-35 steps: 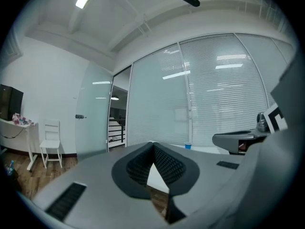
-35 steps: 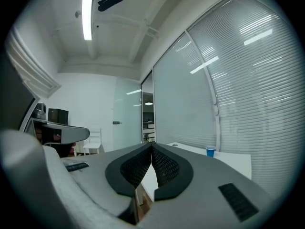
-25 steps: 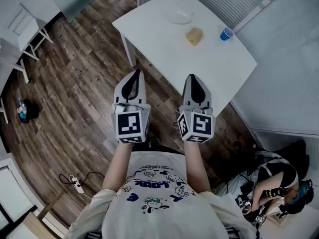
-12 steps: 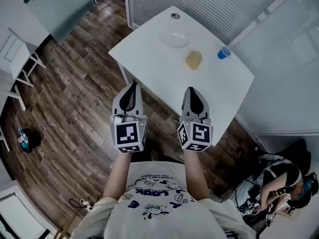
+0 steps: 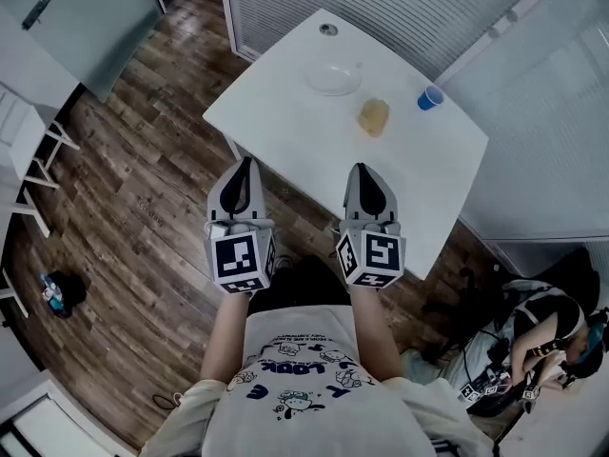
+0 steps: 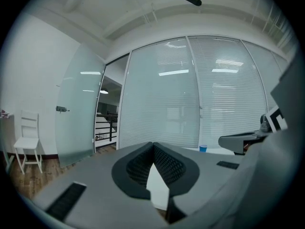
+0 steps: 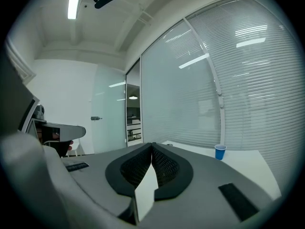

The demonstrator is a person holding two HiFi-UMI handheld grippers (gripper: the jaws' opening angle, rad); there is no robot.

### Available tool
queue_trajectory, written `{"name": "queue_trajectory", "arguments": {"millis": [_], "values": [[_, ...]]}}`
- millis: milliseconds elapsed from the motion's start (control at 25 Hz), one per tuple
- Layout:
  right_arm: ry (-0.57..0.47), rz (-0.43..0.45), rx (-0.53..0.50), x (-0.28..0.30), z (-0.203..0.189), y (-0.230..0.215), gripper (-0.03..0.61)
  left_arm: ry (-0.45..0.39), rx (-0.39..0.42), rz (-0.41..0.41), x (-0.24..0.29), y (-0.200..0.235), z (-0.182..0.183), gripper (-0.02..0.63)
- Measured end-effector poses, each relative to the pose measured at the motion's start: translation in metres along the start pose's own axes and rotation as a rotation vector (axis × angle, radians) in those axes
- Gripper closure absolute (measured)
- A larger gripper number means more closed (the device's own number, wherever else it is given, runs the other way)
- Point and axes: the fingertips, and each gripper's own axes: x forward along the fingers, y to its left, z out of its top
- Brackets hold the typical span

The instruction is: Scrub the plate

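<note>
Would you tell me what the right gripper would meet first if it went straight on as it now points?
Probably the sponge on the white table: the right gripper aims toward it in the head view, though it may pass above it.

Head view steeply down; gripper views level; all share blue cup (image 5: pixel 431 97).

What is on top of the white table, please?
A plate, a tan sponge, a blue cup and a small round dark thing. The right gripper hides part of the table near its edge.
</note>
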Motion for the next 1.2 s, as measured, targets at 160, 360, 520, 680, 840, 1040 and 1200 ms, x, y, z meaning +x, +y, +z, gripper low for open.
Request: {"name": "queue_trajectory", "arguments": {"millis": [160, 360, 520, 680, 840, 1040, 1200], "values": [[0.011, -0.02, -0.004, 0.009, -0.002, -0.009, 0.584, 0.016, -0.004, -0.017, 0.014, -0.003, -0.005, 0.588], [0.024, -0.059, 0.006, 0.021, -0.006, -0.026, 0.584, 0.035, -0.008, -0.028, 0.032, -0.007, -0.011, 0.588], [0.021, -0.071, 0.014, 0.043, -0.004, -0.044, 0.584, 0.044, -0.006, -0.024, 0.056, -0.009, -0.011, 0.588], [0.022, -0.068, 0.014, 0.066, -0.001, -0.063, 0.584, 0.057, -0.005, -0.023, 0.085, -0.016, -0.011, 0.588], [0.035, -0.078, 0.019, 0.086, -0.003, -0.086, 0.583, 0.063, 0.0, -0.03, 0.114, -0.03, -0.009, 0.588], [0.044, -0.083, 0.028, 0.109, -0.005, -0.113, 0.581, 0.068, 0.019, -0.034, 0.148, -0.044, -0.005, 0.588], [0.057, -0.088, 0.051, 0.117, -0.011, -0.135, 0.576, 0.078, 0.033, -0.041, 0.166, -0.059, -0.006, 0.588]]}}
